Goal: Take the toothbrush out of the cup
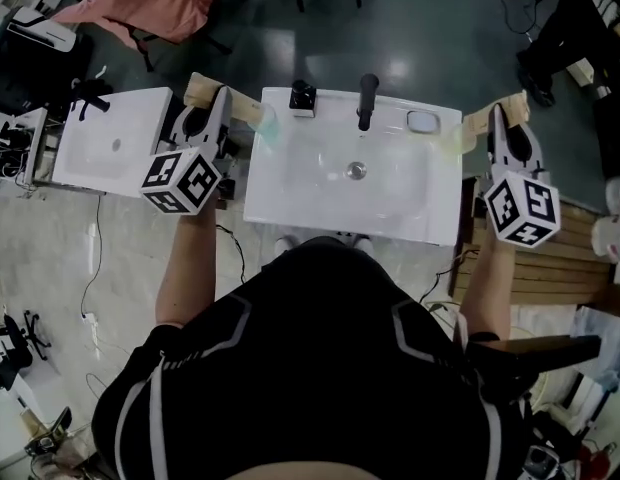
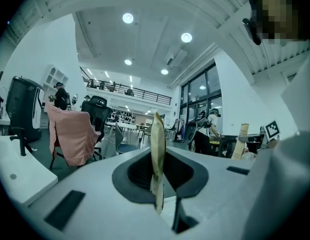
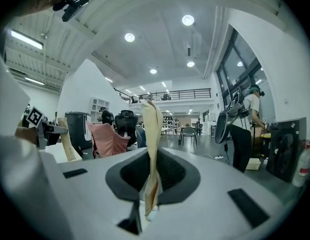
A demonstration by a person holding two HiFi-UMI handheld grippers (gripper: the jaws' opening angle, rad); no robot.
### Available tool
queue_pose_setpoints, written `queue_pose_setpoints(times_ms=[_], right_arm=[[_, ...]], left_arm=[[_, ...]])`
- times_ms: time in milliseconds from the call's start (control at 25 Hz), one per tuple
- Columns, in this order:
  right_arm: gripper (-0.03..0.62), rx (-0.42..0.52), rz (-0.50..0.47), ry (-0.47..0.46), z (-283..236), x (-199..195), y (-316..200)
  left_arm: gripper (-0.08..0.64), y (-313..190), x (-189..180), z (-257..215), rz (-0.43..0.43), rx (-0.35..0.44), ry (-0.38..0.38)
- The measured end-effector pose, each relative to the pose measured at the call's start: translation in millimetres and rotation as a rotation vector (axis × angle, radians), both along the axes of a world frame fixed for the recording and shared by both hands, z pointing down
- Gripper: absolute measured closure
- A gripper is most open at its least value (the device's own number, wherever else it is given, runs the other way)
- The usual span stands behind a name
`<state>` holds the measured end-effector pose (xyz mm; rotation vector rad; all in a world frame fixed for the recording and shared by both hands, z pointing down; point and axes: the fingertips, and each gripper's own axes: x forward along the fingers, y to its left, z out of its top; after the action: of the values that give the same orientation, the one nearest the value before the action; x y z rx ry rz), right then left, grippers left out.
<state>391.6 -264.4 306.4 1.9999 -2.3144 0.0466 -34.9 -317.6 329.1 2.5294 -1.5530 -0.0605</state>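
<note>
A white sink basin (image 1: 290,193) stands before me, with a black faucet (image 1: 367,100) at its back rim. I cannot make out a cup or a toothbrush in any view; only a faint greenish smear (image 1: 267,126) shows near the sink's back left corner. My left gripper (image 1: 203,93) is held level off the sink's left edge. Its tan fingers (image 2: 157,134) are pressed together with nothing between them. My right gripper (image 1: 505,108) is level past the sink's right edge, its fingers (image 3: 151,119) also shut and empty. Both gripper views look out over the hall.
A black object (image 1: 303,97) and a small dish (image 1: 422,121) sit on the sink's back rim. A second white basin (image 1: 110,148) lies to the left, a wooden pallet (image 1: 550,268) to the right. A chair draped in pink cloth (image 1: 150,3) stands beyond. People stand in the hall.
</note>
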Motion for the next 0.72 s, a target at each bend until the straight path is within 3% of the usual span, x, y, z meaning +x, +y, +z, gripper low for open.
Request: queue_pose_setpoints(times_ms=[720], right_arm=[[0.565,-0.01,-0.056,0.032,1,-31,-15]], left_arm=[[0.526,23,-5,-8,-0.027,0.02,-0.034]])
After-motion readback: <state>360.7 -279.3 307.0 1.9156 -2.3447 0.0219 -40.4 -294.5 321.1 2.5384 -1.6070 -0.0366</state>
